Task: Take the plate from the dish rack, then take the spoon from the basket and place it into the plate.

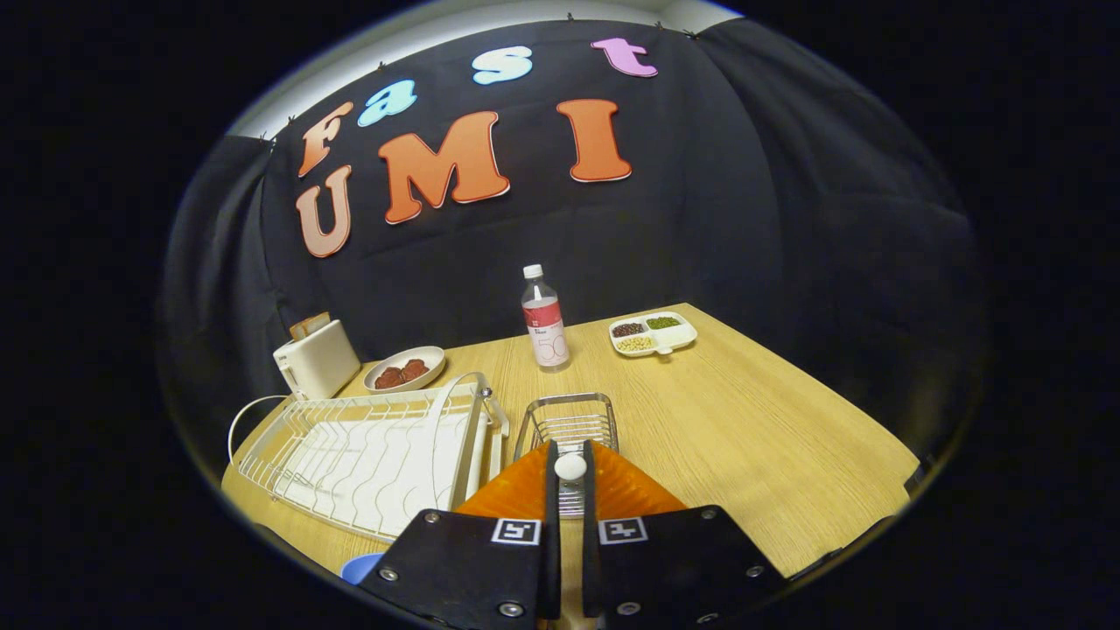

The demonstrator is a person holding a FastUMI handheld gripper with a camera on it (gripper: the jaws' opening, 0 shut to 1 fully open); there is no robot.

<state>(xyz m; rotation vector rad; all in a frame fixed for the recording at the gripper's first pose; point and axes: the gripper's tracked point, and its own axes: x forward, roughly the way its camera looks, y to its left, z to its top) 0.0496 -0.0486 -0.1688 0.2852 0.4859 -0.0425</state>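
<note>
On our left the white wire dish rack (367, 455) stands bare, the orange plate (516, 494) just beside it under our fingers, the wire basket (569, 420) beyond. Our gripper (570, 490) is closed narrow on the white spoon (570, 466), which we judge light, stiff, slippery, best pinched at the handle. To the right, bare table (770, 429) leaves room before its edge

Gripper (570, 468) fingers nearly together, clamping something white.
</note>
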